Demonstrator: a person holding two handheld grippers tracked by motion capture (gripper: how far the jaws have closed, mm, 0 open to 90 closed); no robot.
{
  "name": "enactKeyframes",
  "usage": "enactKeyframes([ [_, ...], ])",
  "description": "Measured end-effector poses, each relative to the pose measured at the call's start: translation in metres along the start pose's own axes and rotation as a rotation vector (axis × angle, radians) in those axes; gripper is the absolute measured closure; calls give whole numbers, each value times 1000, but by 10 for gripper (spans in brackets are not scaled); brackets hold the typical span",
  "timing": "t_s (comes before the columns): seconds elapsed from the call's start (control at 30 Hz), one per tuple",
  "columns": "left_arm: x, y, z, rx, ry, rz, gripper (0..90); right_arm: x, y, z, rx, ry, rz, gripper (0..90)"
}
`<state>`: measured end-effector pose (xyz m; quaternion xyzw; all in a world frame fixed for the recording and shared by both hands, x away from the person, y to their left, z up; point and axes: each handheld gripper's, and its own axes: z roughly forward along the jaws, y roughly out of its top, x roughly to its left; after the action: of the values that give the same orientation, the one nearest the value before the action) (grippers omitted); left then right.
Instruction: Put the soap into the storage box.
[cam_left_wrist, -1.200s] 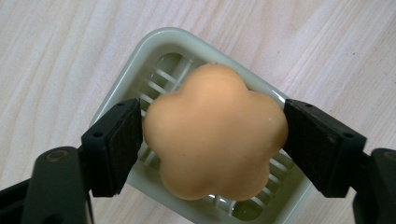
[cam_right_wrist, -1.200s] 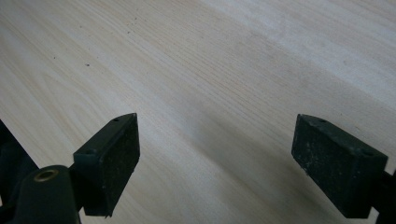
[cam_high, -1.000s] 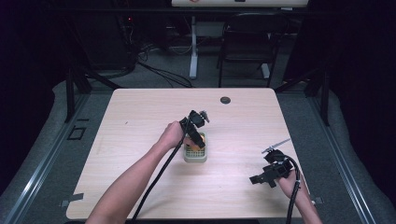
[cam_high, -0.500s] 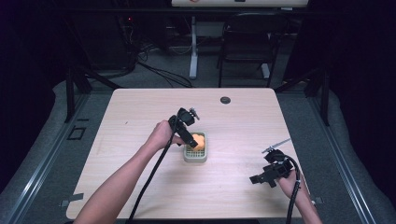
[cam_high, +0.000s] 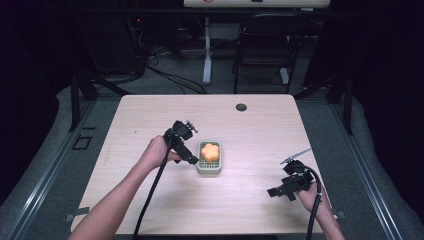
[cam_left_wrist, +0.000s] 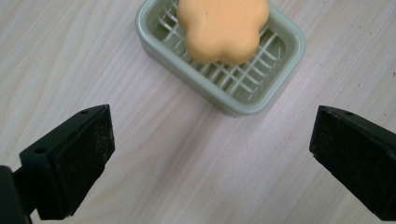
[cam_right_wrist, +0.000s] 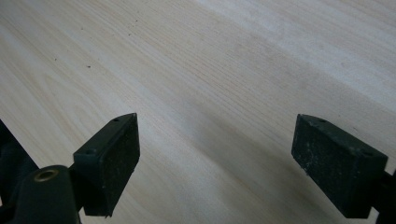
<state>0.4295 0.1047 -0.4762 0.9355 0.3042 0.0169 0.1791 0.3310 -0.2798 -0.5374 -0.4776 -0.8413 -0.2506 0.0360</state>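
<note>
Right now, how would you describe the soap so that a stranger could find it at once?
Start at the light wooden table and look near its middle, just beside the left gripper. There a pale green soap dish with a grid floor stands, and the soap lies in it. It is orange and flower-shaped.

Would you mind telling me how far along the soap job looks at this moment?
Done, by the look of it: the orange soap lies in the green soap dish on the table. In hand: nothing; the left gripper sits open just beside the dish, jaws apart over bare wood. The right gripper is open too, off near the table's right edge. Little seems left but pulling clear.
</note>
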Motion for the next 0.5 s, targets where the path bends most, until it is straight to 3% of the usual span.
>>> enactKeyframes([
  [0.5, 1, -57, -12, -19, -5, -76, 1, 0, 0, -1, 9, -3, -5, 151],
])
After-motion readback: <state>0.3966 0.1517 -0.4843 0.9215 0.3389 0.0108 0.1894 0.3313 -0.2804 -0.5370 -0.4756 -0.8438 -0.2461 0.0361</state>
